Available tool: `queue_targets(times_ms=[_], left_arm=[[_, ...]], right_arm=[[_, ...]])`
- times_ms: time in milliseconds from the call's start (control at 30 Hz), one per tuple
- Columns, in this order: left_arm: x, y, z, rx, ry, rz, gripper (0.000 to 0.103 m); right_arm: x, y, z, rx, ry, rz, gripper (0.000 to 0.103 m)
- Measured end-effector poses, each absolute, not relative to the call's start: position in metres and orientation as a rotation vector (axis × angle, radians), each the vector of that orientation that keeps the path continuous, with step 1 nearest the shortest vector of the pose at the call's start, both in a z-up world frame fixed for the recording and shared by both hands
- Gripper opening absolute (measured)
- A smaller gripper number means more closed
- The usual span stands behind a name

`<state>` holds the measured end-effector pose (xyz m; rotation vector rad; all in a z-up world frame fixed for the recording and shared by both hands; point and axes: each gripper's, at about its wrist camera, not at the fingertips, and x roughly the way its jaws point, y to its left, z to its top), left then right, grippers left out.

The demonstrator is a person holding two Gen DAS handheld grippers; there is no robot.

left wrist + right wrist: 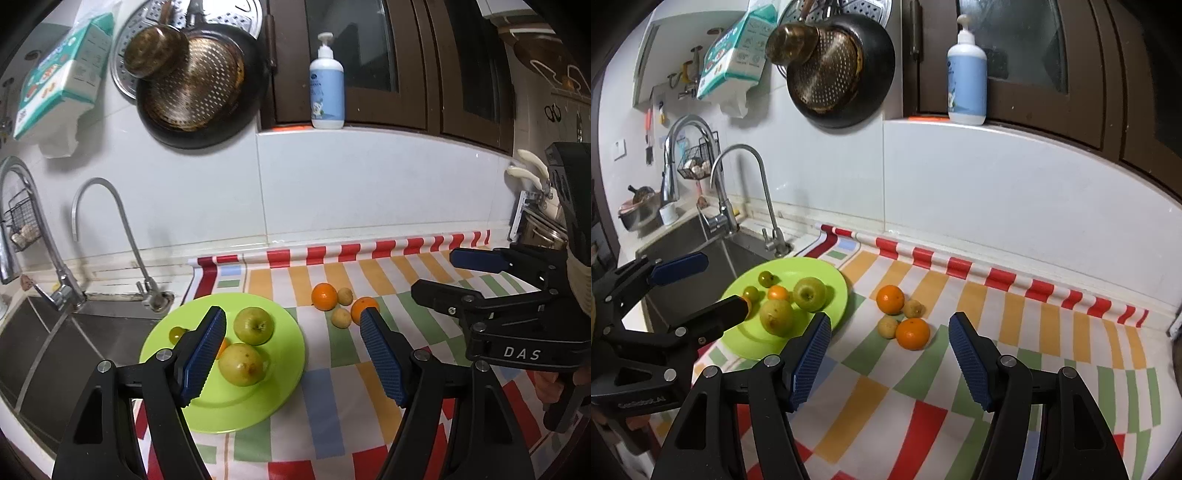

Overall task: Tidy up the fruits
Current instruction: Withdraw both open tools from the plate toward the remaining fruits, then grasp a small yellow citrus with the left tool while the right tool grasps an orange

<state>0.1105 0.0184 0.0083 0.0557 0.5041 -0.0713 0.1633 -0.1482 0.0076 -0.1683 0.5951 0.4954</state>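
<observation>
Left gripper (pixel 291 345): wide apart, nothing between the blue pads, hanging over the near edge of the plate.
Right gripper (pixel 888 343): wide apart too, nothing held, pointing down at the loose fruit.
Green plate (pixel 827 275): sitting by the sink, partly on the mat.
On the plate: two big green apples (pixel 809 293), touching each other; a small orange (pixel 777 292); two little green fruits (pixel 766 277) at the back.
Off the plate: two oranges (pixel 912 333) and two small yellow fruits (pixel 887 326), bunched close together on the checked mat (pixel 1015 332).
Job left: likely moving those four onto the plate.
Could go wrong: grabbing one round fruit may bump its neighbours and send them rolling.
Could go wrong: dropping fruit onto the crowded plate may knock an apple off toward the sink (pixel 713 254).
Could go wrong: both grippers near each other, so may bump.
</observation>
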Motion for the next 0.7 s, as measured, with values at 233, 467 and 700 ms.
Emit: queue_targets(times_ms=[233,467,700], left_arm=[[0.143,0.009,-0.012,0.082,0.542,-0.118,0.074],[0.174,0.001,-0.037,0.105,0.587,-0.155,0.071],[0.200,-0.004,-0.056,0.104,0.630,-0.182,0.065]], right_arm=[[0.191,-0.148,-0.013,-0.193,0.641,0.503,0.067],[0.218,-0.147,-0.038,-0.220,0.696,0.504,0.067],[0.242,-0.144,-0.064,-0.246,0.746,0.517,0.067]])
